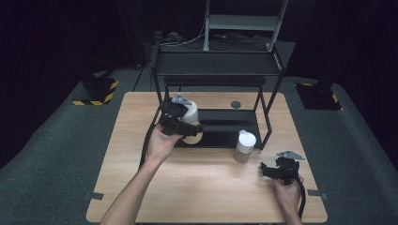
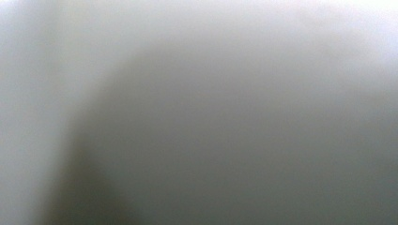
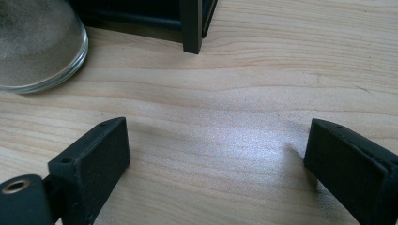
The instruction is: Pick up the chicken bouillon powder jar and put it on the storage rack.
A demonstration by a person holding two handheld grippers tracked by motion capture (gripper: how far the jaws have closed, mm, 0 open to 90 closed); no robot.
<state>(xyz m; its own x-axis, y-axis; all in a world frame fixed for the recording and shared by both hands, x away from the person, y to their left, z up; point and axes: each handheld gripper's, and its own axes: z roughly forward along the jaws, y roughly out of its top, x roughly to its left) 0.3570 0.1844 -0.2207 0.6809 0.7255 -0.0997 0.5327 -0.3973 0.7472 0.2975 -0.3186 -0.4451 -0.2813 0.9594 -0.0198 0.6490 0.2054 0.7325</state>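
Left gripper [image 1: 187,123] is shut tight on a white jar [image 1: 190,112] and holds it up in the air, above the front edge of the low black shelf [image 1: 225,129]. That jar is tilted, with its pale round end [image 1: 193,137] pointing down and toward the person. Its own camera is so close to the jar that the left gripper view is just a soft grey and white blur [image 2: 199,112]. A left hand [image 1: 159,143] is wrapped around this gripper, and the bare arm comes in from the bottom of the high view. Right gripper [image 1: 268,169] sits low by the right front corner of the wooden worktop [image 1: 206,187], held in the right hand [image 1: 287,192]. Its two black jaws stand wide apart, and between them is only bare wood. A second white jar [image 1: 244,146] stands upright on the worktop, just in front of the shelf and well apart from the first jar. In the right gripper view, the round glass bottom of that jar [image 3: 35,47] is seen at the top left, next to a black leg of the shelf [image 3: 191,26]. The two grippers are far from each other.
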